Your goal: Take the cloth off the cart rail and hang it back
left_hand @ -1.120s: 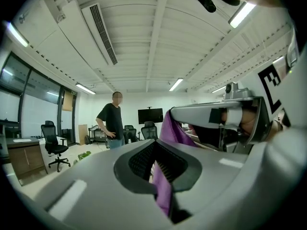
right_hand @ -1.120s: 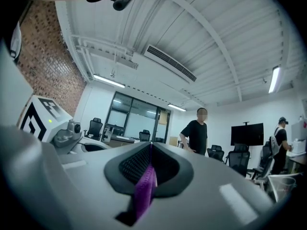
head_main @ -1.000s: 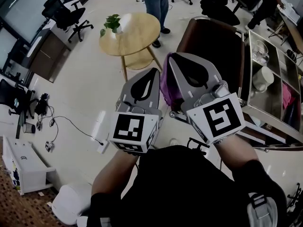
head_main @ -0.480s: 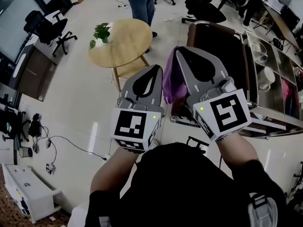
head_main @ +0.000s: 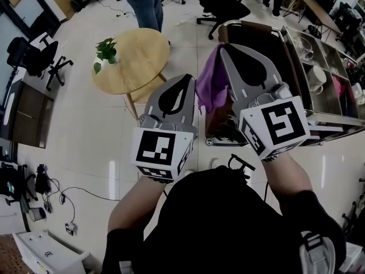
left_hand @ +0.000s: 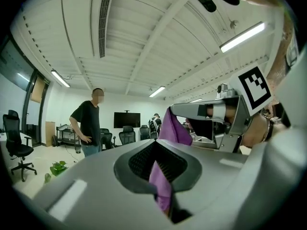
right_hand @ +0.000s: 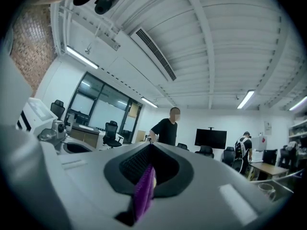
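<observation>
Spanning both, the purple cloth (head_main: 210,85) sits pinched inside left gripper (head_main: 179,83) and right gripper (head_main: 227,50).

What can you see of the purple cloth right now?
The thin purple fabric cloth is soft and crumpled. The left tongs and right tongs are each shut on a part of it, and it sags in a loose bunch between them, held up near the end of the brown cart; whether it touches the cart is unclear.

The person wears a black short-sleeved top (head_main: 217,227), with a grey buckled strap (head_main: 312,250) at 5 o'clock. The left gripper (head_main: 181,81) and right gripper (head_main: 228,49) each show 2 grey teardrop jaws, black ribbed pads (left_hand: 141,161), and a white cube (head_main: 162,153) carrying black square markers.
</observation>
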`<state>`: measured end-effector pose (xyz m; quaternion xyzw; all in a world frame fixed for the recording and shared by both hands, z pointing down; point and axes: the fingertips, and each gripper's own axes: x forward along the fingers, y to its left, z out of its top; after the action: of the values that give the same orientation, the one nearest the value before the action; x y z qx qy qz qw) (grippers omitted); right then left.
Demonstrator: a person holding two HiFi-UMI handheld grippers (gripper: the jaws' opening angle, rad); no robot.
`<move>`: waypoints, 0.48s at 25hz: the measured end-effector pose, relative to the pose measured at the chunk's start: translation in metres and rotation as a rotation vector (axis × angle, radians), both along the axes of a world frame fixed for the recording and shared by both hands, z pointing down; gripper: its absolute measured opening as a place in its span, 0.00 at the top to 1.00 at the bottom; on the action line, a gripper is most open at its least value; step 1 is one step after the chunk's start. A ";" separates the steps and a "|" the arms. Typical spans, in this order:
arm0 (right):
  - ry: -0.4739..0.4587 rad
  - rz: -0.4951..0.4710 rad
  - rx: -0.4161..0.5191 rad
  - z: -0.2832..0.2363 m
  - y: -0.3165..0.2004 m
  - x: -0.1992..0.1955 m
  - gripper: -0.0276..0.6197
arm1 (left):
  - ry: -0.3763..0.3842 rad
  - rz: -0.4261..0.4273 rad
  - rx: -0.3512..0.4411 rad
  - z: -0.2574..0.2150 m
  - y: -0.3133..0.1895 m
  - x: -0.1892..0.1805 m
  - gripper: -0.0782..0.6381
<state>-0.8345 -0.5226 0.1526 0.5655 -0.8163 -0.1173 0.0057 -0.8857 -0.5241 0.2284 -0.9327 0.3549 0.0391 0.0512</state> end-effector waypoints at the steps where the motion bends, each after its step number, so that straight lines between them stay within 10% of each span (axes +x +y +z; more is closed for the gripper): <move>1: 0.001 0.011 -0.005 0.001 -0.003 0.000 0.94 | 0.002 0.009 -0.004 0.001 -0.003 -0.001 0.89; 12: -0.039 0.091 -0.001 -0.002 -0.050 0.050 0.94 | -0.003 0.058 -0.022 0.003 -0.049 0.033 0.89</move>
<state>-0.7845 -0.5724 0.1504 0.6043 -0.7897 -0.1055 -0.0044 -0.8530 -0.5733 0.2313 -0.9432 0.3279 0.0352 0.0403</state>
